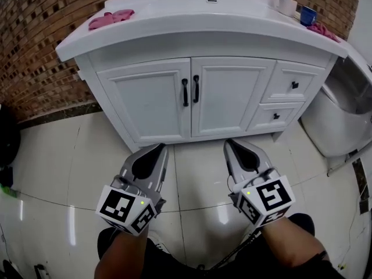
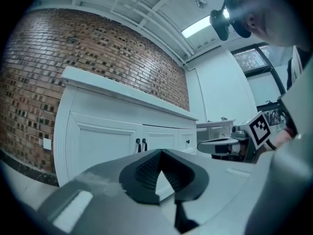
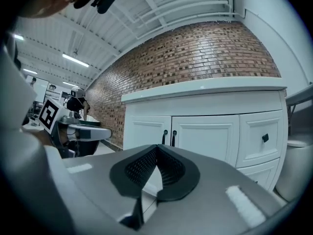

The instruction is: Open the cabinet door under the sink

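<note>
The white sink cabinet stands against a brick wall, its two doors closed. Two black vertical handles meet at the middle: the left door handle and the right door handle. They also show in the left gripper view as handles and in the right gripper view as handles. My left gripper and right gripper hover level over the floor, well short of the doors. Both have jaws closed tip to tip, with nothing between them.
Two small drawers sit right of the doors. A white toilet stands at the far right. Pink cloths and a soap bottle rest on the countertop. Glossy white tile floor spreads in front.
</note>
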`<state>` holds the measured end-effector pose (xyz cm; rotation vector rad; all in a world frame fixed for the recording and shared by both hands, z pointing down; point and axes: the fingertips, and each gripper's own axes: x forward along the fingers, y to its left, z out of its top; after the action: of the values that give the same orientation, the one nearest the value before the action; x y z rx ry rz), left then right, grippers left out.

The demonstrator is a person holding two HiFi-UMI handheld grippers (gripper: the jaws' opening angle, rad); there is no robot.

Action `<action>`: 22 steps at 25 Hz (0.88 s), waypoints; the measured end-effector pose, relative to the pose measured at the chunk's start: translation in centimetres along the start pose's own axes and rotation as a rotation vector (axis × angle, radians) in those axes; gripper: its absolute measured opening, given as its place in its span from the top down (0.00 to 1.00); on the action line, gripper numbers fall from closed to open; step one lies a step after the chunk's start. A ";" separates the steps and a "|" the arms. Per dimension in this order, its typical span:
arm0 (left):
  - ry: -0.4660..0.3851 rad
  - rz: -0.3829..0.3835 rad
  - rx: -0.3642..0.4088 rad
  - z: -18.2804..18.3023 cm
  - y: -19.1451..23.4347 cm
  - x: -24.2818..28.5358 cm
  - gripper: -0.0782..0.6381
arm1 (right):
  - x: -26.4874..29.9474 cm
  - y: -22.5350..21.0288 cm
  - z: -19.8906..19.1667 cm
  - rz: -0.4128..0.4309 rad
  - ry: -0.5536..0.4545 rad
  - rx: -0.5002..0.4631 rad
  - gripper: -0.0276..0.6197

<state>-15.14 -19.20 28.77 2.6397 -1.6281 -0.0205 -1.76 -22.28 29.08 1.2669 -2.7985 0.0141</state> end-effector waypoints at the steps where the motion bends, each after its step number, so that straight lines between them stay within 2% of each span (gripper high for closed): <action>1: -0.001 0.007 -0.002 0.0 0.4 0.3 0.88 | 0.7 -0.3 -0.1 0.000 -0.002 -0.006 0.95; 6: 0.010 0.050 -0.031 -0.7 3.1 1.5 0.88 | 4.5 -1.6 -1.2 0.010 -0.006 -0.028 0.92; 11: 0.037 0.060 -0.053 -1.9 5.5 3.1 0.88 | 8.2 -2.3 -1.8 0.021 -0.010 -0.088 0.82; 16: 0.033 0.054 -0.056 -2.9 7.8 5.7 0.88 | 12.1 -3.9 -3.0 0.010 0.014 -0.026 0.81; 22: 0.052 0.028 -0.029 -4.7 8.1 7.6 0.88 | 16.3 -6.1 -4.3 0.002 0.011 -0.018 0.79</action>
<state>-18.79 -29.44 33.91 2.5732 -1.6358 0.0253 -7.64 -38.42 34.38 1.2562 -2.7839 -0.0043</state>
